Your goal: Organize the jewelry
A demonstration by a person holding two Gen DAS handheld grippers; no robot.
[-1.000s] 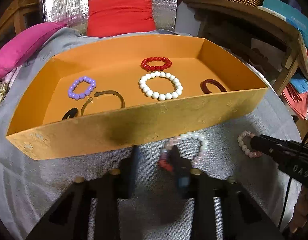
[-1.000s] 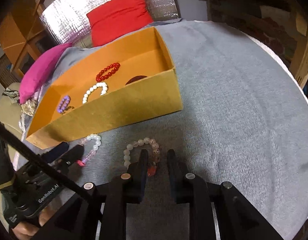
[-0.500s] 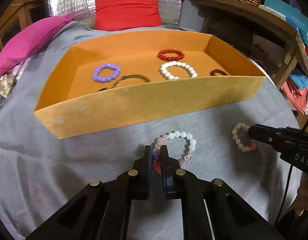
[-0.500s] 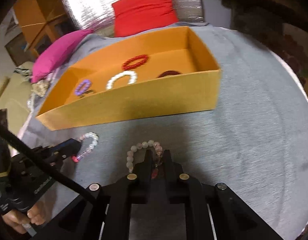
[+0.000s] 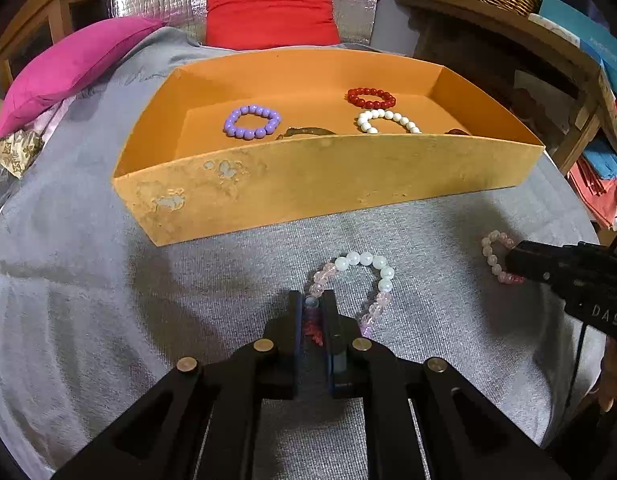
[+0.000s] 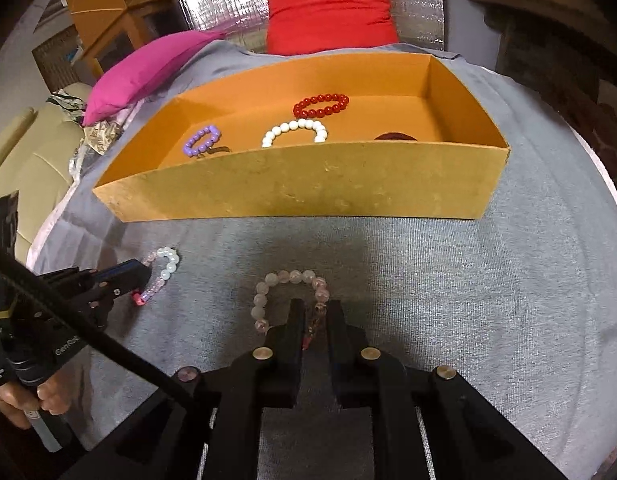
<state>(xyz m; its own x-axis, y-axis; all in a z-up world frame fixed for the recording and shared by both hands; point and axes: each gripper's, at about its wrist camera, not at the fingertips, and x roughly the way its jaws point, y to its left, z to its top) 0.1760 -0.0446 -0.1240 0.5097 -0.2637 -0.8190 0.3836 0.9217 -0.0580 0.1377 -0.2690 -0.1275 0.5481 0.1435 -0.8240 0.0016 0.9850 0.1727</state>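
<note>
Your left gripper (image 5: 311,304) is pinched tight on a bead of the white and pink bracelet (image 5: 358,276), whose loop lies on the grey cloth (image 5: 108,300) just ahead and to the right of the jaws, with a small red tassel hanging between them. Your right gripper (image 6: 315,308) has just been opening: its jaws now stand narrowly apart around one side of the pale pink bracelet (image 6: 286,280), with a red charm in the gap, and the pads no longer clearly press on the beads. That loop also lies on the cloth, arching away from the tips.

Both bracelets sit on the near side of the orange box (image 5: 328,176), close to its front wall. Inside the box you can see a purple bracelet (image 5: 251,121) to the left, a red bracelet (image 5: 371,97) at the far right, a white bracelet (image 5: 386,121) just nearer, and a dark bangle (image 5: 308,132) partly hidden behind the wall. A pink cushion (image 5: 72,64) and a red cushion (image 5: 270,8) lie beyond the box.
</note>
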